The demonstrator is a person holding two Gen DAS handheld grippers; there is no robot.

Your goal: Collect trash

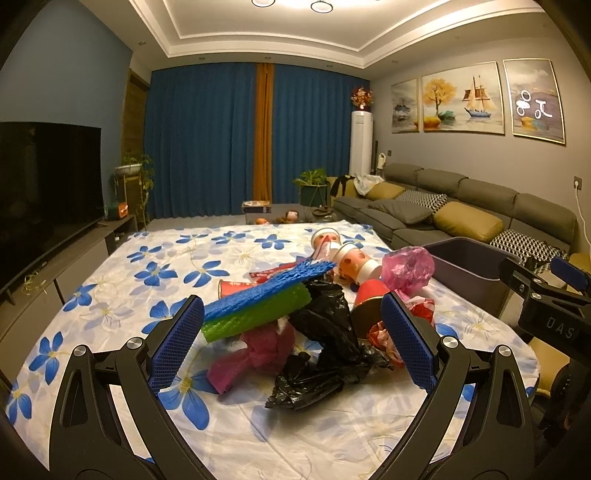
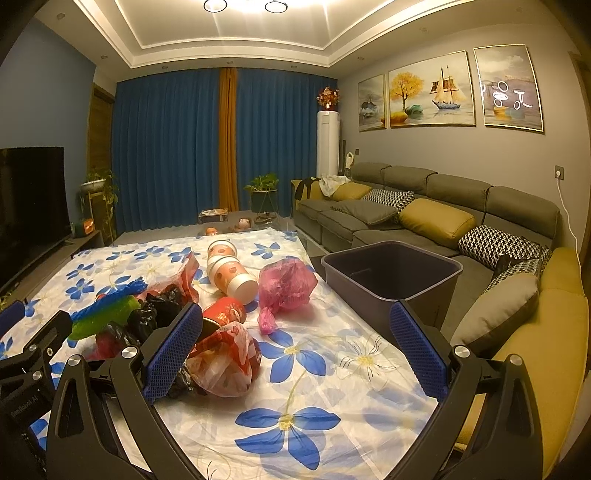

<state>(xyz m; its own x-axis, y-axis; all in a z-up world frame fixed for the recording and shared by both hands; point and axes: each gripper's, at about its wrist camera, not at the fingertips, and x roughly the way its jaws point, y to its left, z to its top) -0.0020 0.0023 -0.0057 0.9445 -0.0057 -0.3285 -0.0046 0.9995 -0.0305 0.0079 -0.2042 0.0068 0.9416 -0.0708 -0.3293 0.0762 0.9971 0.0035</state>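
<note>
You are holding your left hand-held gripper spread wide over the trash pile on the tabletop; the foam sleeve's long axis is rising rightward. Your right hand-held gripper, reading "DAS", is gaping beside the bin.

Blue curtains with an orange strip at the centre cover the far wall at 12 o'clock. Round ceiling lights glow in a stepped white ceiling. At 9 o'clock a dark television stands on a low cabinet. A grey sofa with mustard and patterned cushions runs along 3 o'clock, beneath three framed paintings. A white standing air conditioner and potted plants sit near the curtains. The tabletop wears a blue-flowered cloth.
</note>
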